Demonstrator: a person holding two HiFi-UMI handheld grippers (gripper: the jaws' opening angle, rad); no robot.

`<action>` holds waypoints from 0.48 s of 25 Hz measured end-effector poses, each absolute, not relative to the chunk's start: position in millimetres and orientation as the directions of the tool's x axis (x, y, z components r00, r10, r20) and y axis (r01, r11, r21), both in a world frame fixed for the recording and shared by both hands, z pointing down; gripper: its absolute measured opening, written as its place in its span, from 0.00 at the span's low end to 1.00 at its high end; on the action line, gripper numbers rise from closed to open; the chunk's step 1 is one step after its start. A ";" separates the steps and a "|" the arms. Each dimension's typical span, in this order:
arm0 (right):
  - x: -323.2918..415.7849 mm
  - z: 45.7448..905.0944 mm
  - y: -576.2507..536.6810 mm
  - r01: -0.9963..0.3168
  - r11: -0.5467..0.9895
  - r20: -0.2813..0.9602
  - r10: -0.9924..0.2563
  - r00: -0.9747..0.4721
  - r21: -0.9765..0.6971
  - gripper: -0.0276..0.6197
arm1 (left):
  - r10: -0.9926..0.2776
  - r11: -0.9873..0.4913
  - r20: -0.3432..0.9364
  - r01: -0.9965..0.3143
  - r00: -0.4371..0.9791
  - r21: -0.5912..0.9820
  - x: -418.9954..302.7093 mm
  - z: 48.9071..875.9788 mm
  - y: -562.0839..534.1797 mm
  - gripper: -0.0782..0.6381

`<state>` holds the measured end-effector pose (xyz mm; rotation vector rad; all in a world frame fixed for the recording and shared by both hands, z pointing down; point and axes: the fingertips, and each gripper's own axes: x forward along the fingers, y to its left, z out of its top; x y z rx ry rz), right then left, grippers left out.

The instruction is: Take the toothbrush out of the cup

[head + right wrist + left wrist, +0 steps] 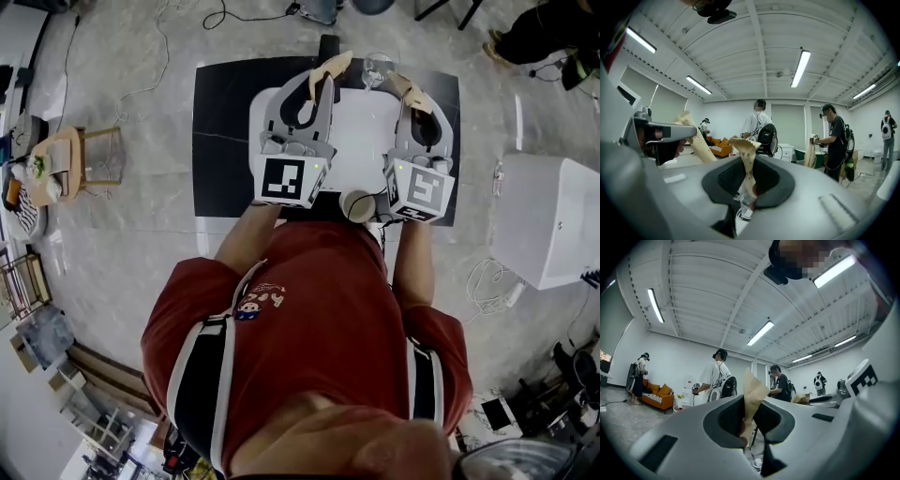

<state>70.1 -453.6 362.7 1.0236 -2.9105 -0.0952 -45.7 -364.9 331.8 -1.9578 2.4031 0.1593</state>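
Since each gripper has a paper-wrapped stick pinched in its jaws, and the clear glass cup (pixel 375 70) seems to have nothing in it, the main job looks done. The sticks are most likely toothbrushes in paper sleeves, though the paper hides what is inside.

The left gripper (pixel 321 84) has its jaws almost closed, with only the long tan paper-wrapped stick (pixel 333 67) squeezed between them. The right gripper (pixel 411 98) is the same: its jaws are nearly together and press on a second tan stick (pixel 405 86), which has small print on its paper. Both grippers are held up and point level, away from the person. The sticks poke out past the jaw tips and do not touch the cup. The cup stands at the far side of the table, between the two stick ends and below them. What is left, most likely, is just to put the sticks down somewhere.

The cup stands by the far edge of a flat white board (pixel 361 131). The board lies on a black table (pixel 220 122). A small round cream thing (pixel 357 204) sits at the near edge, just beside the right gripper's marker cube. It is hard to tell what it is.

The floor is pale grey stone (pixel 141 56) with cables lying on it. A white box (pixel 553 220) stands to the right and a small wooden stool (pixel 66 159) to the left. The room is big and white, with long lights on the ceiling. Other people wearing gear stand around, and there is an orange sofa (pixel 656 397) by the wall.
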 end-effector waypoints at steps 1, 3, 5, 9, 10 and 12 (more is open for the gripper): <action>72.5 358.4 -450.4 -0.632 0.771 0.023 -0.635 -0.772 0.080 0.12 | -0.975 0.196 -0.099 -0.979 -0.201 0.054 -47.3 329.5 -361.9 0.18; 77.8 350.0 -443.7 -0.650 0.755 0.004 -0.653 -0.758 0.082 0.12 | -0.974 0.191 -0.118 -0.981 -0.194 0.039 -50.9 324.5 -355.2 0.18; 82.5 342.1 -436.6 -0.668 0.740 -0.016 -0.669 -0.743 0.081 0.12 | -0.974 0.186 -0.128 -0.982 -0.188 0.029 -54.3 321.7 -348.0 0.18; 83.9 329.4 -420.7 -0.689 0.719 -0.048 -0.688 -0.724 0.089 0.12 | -0.976 0.174 -0.122 -0.984 -0.178 0.041 -62.4 321.7 -332.0 0.18; 83.8 327.3 -416.6 -0.692 0.716 -0.054 -0.690 -0.721 0.091 0.12 | -0.977 0.170 -0.126 -0.985 -0.174 0.037 -63.9 320.8 -328.3 0.18; 85.4 324.1 -409.5 -0.699 0.710 -0.063 -0.696 -0.715 0.090 0.12 | -0.977 0.164 -0.134 -0.986 -0.167 0.038 -64.8 318.8 -322.1 0.18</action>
